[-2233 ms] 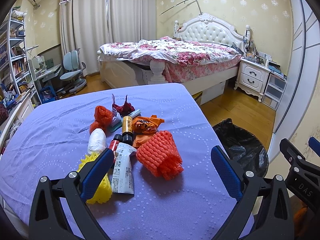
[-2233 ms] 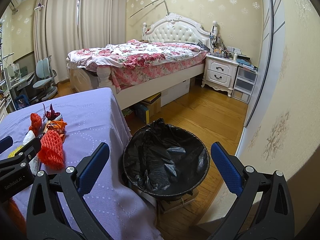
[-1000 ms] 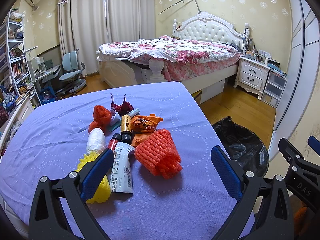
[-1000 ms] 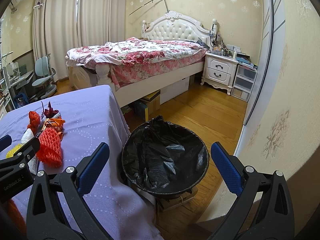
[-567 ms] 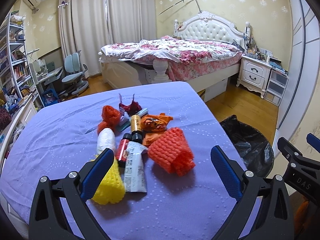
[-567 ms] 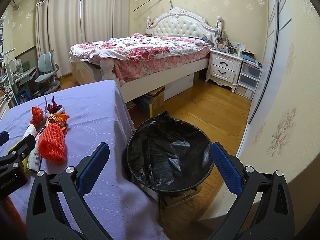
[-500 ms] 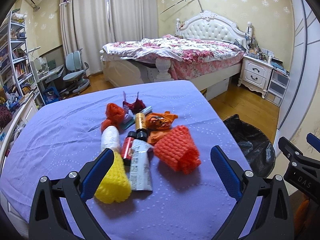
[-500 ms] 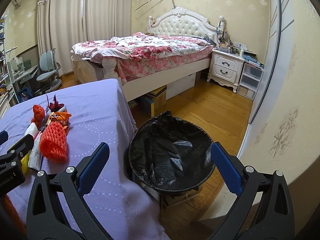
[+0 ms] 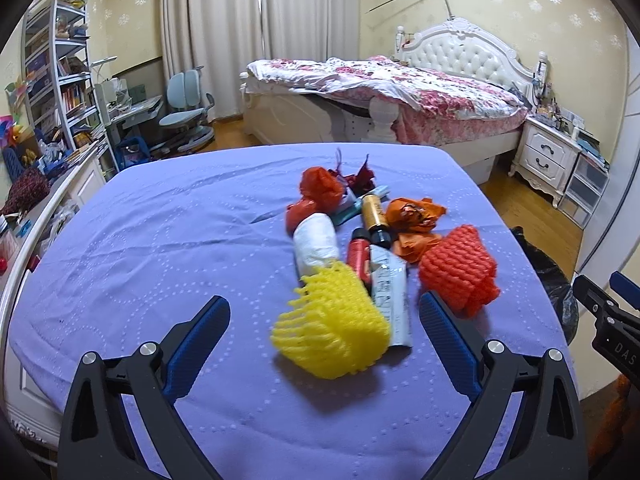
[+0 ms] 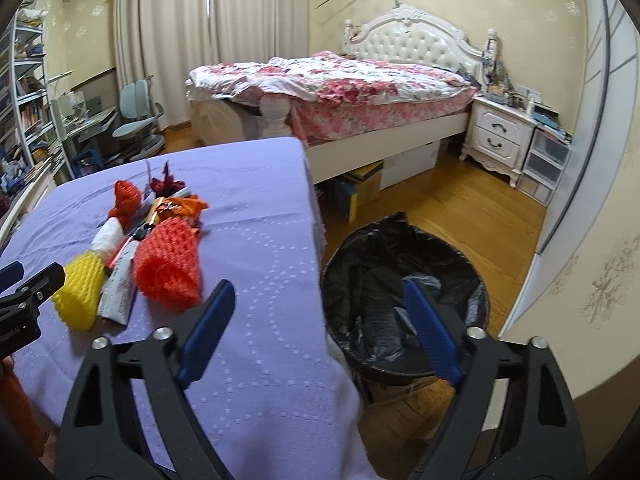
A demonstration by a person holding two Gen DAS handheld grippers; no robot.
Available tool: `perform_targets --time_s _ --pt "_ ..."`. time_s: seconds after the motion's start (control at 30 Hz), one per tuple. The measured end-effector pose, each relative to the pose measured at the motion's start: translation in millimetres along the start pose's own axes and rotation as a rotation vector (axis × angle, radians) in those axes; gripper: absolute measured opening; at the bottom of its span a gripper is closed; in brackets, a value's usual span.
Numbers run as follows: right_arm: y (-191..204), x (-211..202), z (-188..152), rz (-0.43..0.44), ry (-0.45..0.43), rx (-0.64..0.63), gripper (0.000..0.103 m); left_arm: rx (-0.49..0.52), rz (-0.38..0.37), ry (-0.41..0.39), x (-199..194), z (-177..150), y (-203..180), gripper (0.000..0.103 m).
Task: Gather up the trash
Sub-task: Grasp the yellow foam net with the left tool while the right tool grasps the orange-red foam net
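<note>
A pile of trash lies on the purple table (image 9: 160, 240): a yellow foam net (image 9: 332, 328), an orange foam net (image 9: 458, 274), a white tube (image 9: 390, 300), a white wad (image 9: 316, 246), small bottles (image 9: 374, 216) and orange wrappers (image 9: 414, 216). My left gripper (image 9: 324, 332) is open, just above the table, and the yellow net lies between its fingers. My right gripper (image 10: 320, 320) is open and empty over the table's right edge, beside the black-lined bin (image 10: 404, 280). The pile also shows in the right wrist view (image 10: 168, 264).
The bin stands on the wooden floor right of the table. A bed (image 9: 380, 96) is behind, with a nightstand (image 9: 548, 160) at its right. Shelves and a desk chair (image 9: 184, 108) stand at the left.
My left gripper has swung left, so the yellow net now sits between its fingers instead of the orange one. My right gripper has turned left toward the table.
</note>
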State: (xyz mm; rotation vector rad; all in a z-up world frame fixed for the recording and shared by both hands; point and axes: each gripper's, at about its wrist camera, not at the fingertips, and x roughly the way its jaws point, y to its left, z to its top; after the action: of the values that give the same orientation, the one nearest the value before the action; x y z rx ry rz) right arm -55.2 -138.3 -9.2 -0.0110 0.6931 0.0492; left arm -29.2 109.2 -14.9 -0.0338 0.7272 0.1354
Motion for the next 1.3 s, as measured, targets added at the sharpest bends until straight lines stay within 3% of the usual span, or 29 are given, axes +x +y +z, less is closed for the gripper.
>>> perform_targets --time_s 0.47,0.7,0.83,1.0,1.3 --pt "18.4 8.1 -2.8 0.026 0.024 -0.049 0.078 0.007 0.009 0.069 24.1 -4.5 -4.7 0.093" --pt "28.7 20.1 1.4 0.049 0.034 -0.073 0.078 0.012 -0.019 0.094 31.3 -8.1 -1.2 0.068" --pt "36.5 23.1 2.1 0.066 0.039 -0.085 0.078 -0.014 -0.104 0.121 34.1 -12.5 3.9 0.050" --pt "44.1 22.9 2.0 0.081 0.043 -0.096 0.078 -0.012 -0.112 0.097 25.0 -13.0 7.0 0.045" --pt "62.2 25.6 3.2 0.142 0.057 -0.114 0.077 -0.007 -0.058 0.044 12.5 -7.3 20.6 0.044"
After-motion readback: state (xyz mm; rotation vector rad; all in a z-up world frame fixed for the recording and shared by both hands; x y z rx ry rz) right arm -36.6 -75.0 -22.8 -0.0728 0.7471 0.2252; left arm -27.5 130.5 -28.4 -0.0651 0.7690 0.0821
